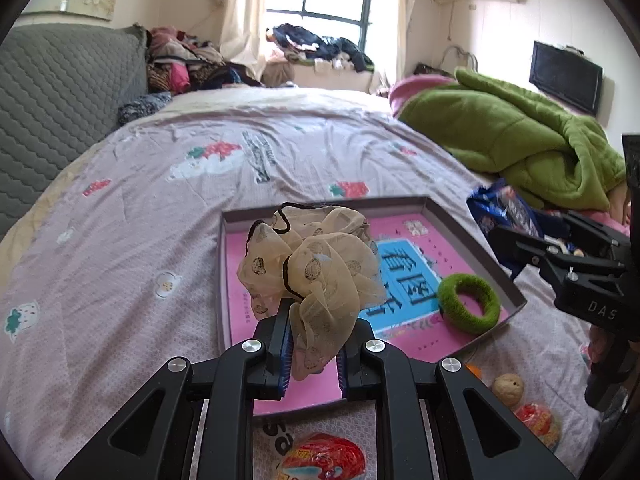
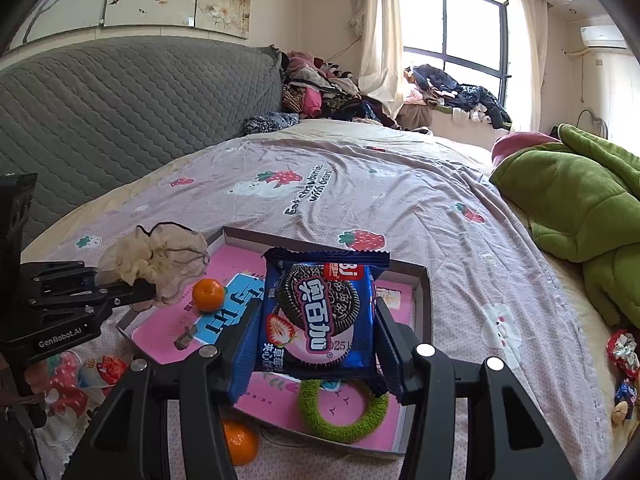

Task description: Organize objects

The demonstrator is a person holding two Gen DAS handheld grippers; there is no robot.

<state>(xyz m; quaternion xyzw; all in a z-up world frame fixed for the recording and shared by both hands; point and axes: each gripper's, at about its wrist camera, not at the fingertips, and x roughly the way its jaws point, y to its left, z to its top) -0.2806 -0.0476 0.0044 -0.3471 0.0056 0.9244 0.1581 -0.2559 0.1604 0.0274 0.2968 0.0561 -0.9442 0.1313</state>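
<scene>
Your left hand-held gripper pinches the cream hair tie by its lower frill, up over the pink tray in the middle of the frame. That thin cloth could slip out, or snag on a finger when you let go (it is floppy). Your right hand-held gripper squeezes the blue cookie pack by both sides, just above the tray's near edge. The green ring and one orange already lie in the tray. A second orange sits on the bed just outside. Both grippers point forward and a little down, close together, so they could bump.
</scene>
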